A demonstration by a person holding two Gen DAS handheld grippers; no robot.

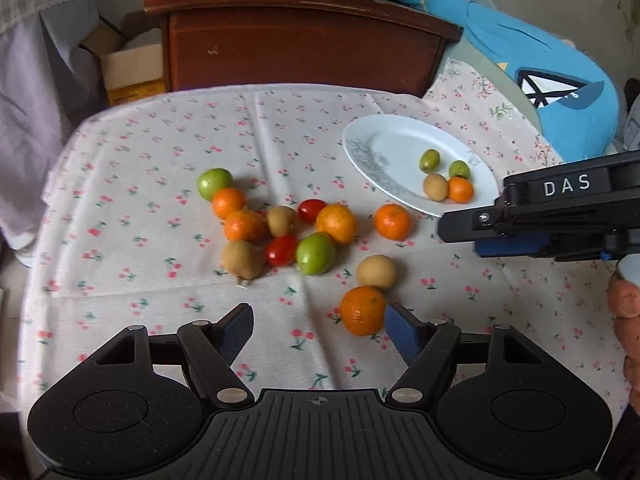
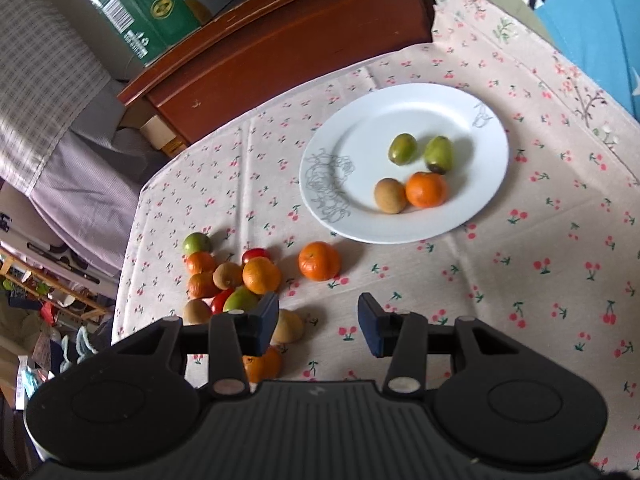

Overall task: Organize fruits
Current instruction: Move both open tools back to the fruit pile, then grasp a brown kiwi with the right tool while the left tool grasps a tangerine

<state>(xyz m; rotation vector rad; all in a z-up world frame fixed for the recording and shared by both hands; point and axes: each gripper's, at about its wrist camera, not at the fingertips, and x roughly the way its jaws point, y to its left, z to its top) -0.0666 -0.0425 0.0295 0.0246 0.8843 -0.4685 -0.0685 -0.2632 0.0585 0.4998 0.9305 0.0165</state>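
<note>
A white plate [image 1: 384, 140] [image 2: 440, 96] at the back right holds two green fruits, a brown one and a small orange [image 2: 426, 189]. Loose on the cherry-print cloth lies a cluster of oranges, green fruits, brown fruits and red tomatoes [image 1: 281, 250]. One orange [image 1: 392, 221] [image 2: 319, 261] lies apart near the plate. My left gripper [image 1: 320, 328] is open low over the cloth, and the nearest orange [image 1: 363, 310] rests beside its right fingertip. My right gripper [image 2: 318, 324] [image 1: 452, 228] is open over bare cloth, nothing between its fingers.
A dark wooden cabinet [image 1: 300, 44] stands behind the table, with a green box [image 2: 136, 8] on top. A cardboard box [image 1: 132, 68] sits on the left and a blue cushion [image 1: 560, 80] on the right. A person's hand [image 1: 624, 300] shows at the right edge.
</note>
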